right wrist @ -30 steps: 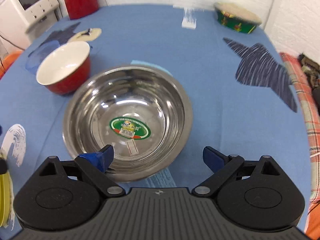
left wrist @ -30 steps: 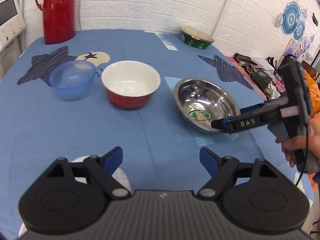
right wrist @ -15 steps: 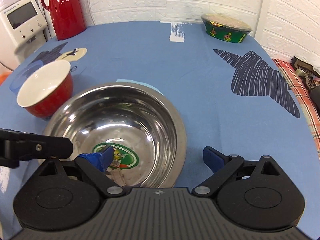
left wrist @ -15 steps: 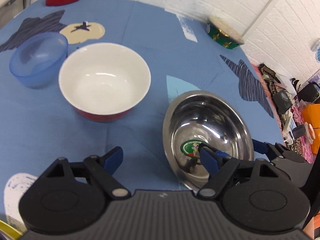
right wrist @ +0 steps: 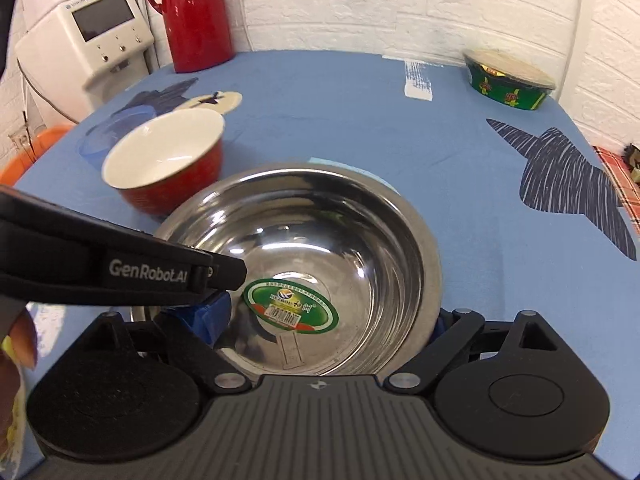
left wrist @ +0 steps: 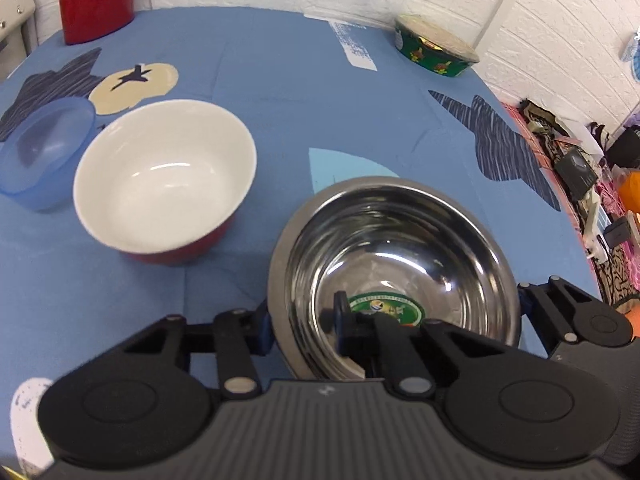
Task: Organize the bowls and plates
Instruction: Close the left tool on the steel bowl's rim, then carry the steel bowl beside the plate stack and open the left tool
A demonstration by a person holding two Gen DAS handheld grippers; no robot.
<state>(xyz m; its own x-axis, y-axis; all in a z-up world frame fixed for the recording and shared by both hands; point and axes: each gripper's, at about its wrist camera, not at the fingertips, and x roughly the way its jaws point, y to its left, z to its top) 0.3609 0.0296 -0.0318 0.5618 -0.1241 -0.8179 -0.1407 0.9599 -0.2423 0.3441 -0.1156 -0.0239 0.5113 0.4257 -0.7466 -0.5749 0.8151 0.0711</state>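
Stainless steel bowl (right wrist: 304,264) with a green oval sticker in its bottom sits at the near middle of a blue-clothed surface (right wrist: 360,112), and both grippers have it by the rim. From the right wrist view, the right gripper (right wrist: 320,322) straddles the near rim: one blue-padded finger sits inside the bowl, the other outside its right wall, so its fingers are clamped on the steel bowl. The left gripper (left wrist: 304,320) reaches in from the bowl's left side, one finger outside the wall and one inside against the metal, likewise grasping the bowl.

Just left of the steel bowl stands a red bowl (left wrist: 164,178) with a white inside, upright and apart from it. Beyond that lies a translucent blue bowl (left wrist: 44,152), close beside the red one. At the far edge of the surface stand a tall red thermos (right wrist: 194,12) on the left and a green patterned lidded bowl (right wrist: 508,78) on the right.
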